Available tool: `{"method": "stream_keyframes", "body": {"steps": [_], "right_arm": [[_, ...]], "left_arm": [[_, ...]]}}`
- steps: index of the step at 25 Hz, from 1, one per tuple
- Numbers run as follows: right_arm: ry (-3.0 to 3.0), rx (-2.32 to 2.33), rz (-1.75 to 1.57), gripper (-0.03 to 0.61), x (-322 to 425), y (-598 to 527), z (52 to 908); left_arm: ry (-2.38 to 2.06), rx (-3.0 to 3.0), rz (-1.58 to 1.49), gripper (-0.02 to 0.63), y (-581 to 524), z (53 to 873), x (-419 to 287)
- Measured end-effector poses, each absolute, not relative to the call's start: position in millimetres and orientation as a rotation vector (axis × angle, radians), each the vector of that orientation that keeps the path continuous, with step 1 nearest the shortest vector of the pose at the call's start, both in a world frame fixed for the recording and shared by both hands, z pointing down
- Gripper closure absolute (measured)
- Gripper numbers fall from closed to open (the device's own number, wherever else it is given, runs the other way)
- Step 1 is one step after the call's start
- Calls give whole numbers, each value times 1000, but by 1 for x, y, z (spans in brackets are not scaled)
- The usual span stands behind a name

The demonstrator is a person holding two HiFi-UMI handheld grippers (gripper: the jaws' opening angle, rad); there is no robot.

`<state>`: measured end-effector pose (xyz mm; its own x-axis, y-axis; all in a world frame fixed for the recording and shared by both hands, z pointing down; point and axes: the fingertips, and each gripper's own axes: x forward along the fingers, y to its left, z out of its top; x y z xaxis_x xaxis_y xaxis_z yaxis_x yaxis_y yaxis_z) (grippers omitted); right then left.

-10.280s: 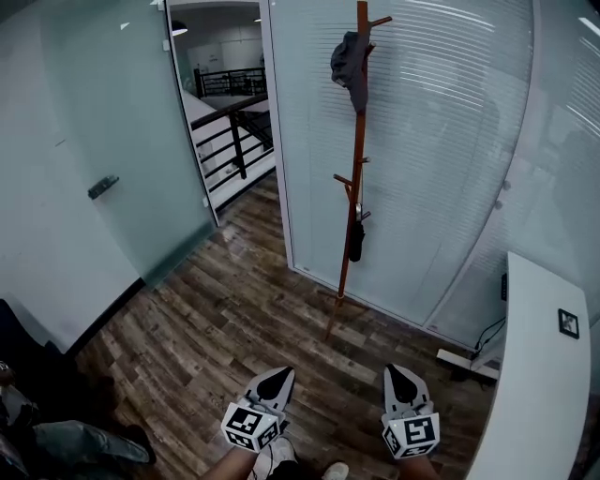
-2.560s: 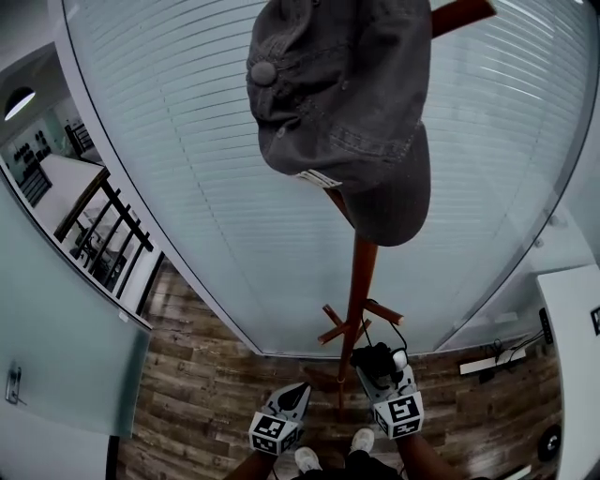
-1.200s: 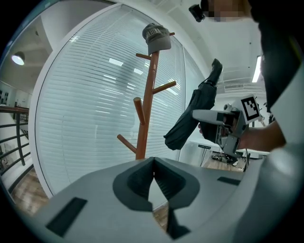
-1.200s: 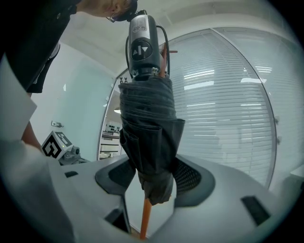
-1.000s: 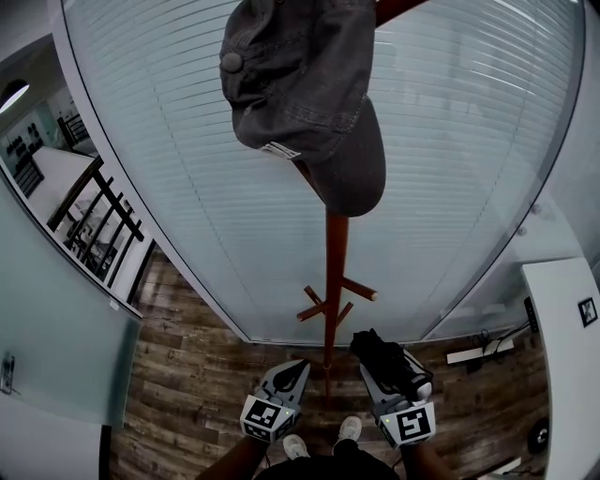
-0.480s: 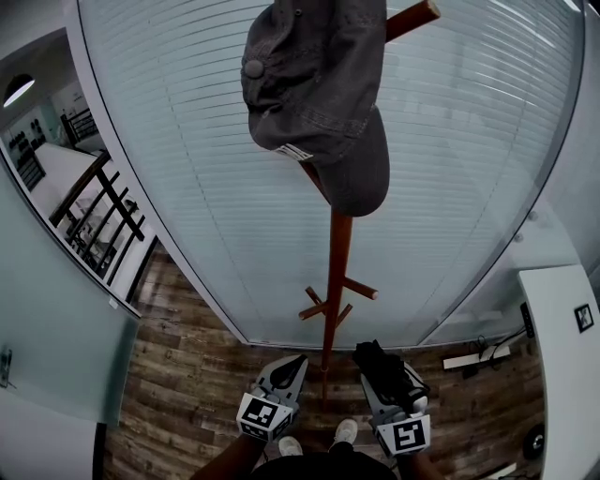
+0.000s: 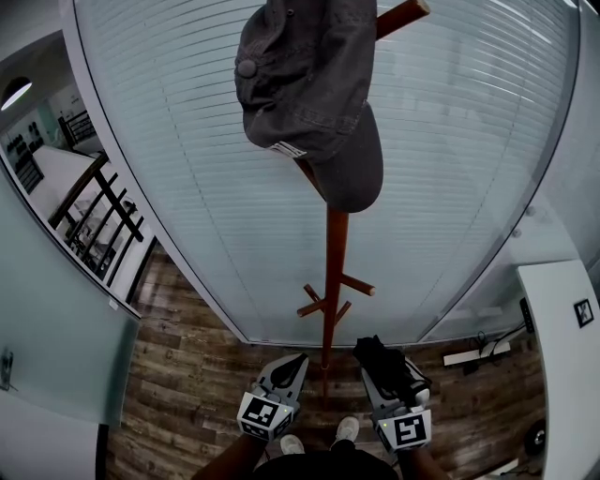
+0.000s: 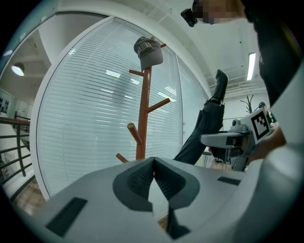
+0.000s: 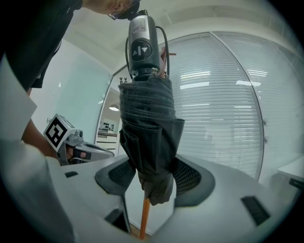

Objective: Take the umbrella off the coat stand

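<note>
while the right hand-held gripper (image 9: 153,176) pinches the folded umbrella (image 9: 146,123), the left hand-held gripper (image 8: 153,166) sits pressed together, coat stand (image 7: 333,253) at twelve o'clock

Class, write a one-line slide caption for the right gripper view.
Folded black umbrella, handle up, clamped in the right claw.

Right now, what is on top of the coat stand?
A grey cap hangs over the top of the coat stand, one upper peg poking out beside it. The cap covers the pole's tip, so anything beneath it cannot be seen.
</note>
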<state>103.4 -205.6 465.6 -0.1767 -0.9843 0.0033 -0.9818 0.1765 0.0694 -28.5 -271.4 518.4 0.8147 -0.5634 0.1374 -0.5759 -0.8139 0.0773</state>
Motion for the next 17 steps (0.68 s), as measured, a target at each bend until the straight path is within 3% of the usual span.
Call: {"method": "stream_keyframes", "body": {"steps": [17], "right_arm": [[-2383,1985,-89,333,103,-211,467]], "left_arm": [[-910,2878,169,601,-273,527,-34]]}}
